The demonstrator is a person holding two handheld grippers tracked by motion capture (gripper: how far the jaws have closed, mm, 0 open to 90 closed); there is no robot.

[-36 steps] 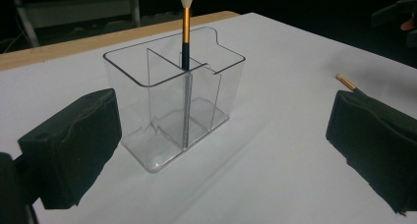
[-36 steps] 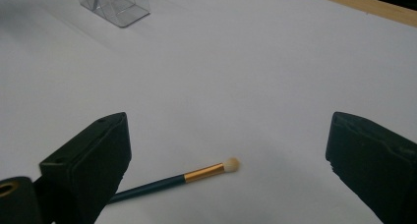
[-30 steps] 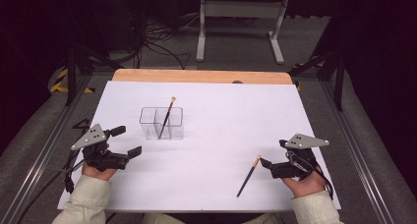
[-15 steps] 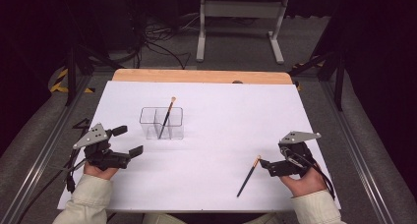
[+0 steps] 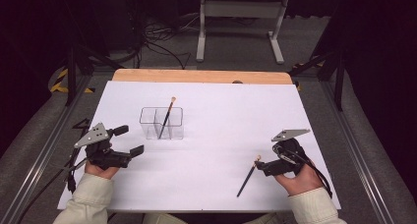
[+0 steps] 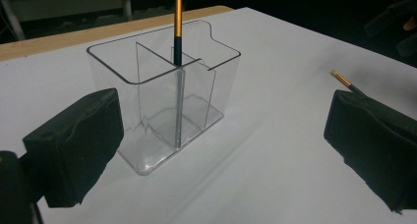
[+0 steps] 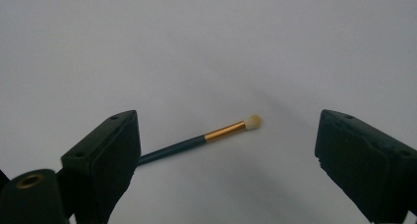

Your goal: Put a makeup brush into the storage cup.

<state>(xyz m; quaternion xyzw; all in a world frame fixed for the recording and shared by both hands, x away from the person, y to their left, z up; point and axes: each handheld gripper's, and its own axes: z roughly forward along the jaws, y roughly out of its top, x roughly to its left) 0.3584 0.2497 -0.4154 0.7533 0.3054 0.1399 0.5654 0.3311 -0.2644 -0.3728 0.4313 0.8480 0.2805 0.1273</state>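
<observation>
A clear plastic organizer [image 5: 162, 123] with divided compartments stands left of centre on the white table. A dark-handled brush [image 5: 166, 118] with a gold ferrule stands tilted in it, bristles up. A second brush [image 5: 247, 177] of the same kind lies flat near the front right. My right gripper [image 5: 263, 164] is open just right of its bristle end. In the right gripper view the brush [image 7: 196, 141] lies between the jaws of the right gripper [image 7: 228, 130], untouched. My left gripper [image 5: 129, 140] is open and empty, a short way left of the organizer [image 6: 162, 116].
A wooden strip [image 5: 201, 76] runs along the table's far edge. Metal rails [image 5: 49, 135] flank both sides. A white stand [image 5: 241, 17] and cables sit on the floor beyond. The person's right hand [image 6: 401, 22] shows far off in the left gripper view.
My right gripper has shifted a little left and down toward the lying brush's bristle end. The left gripper has barely moved.
</observation>
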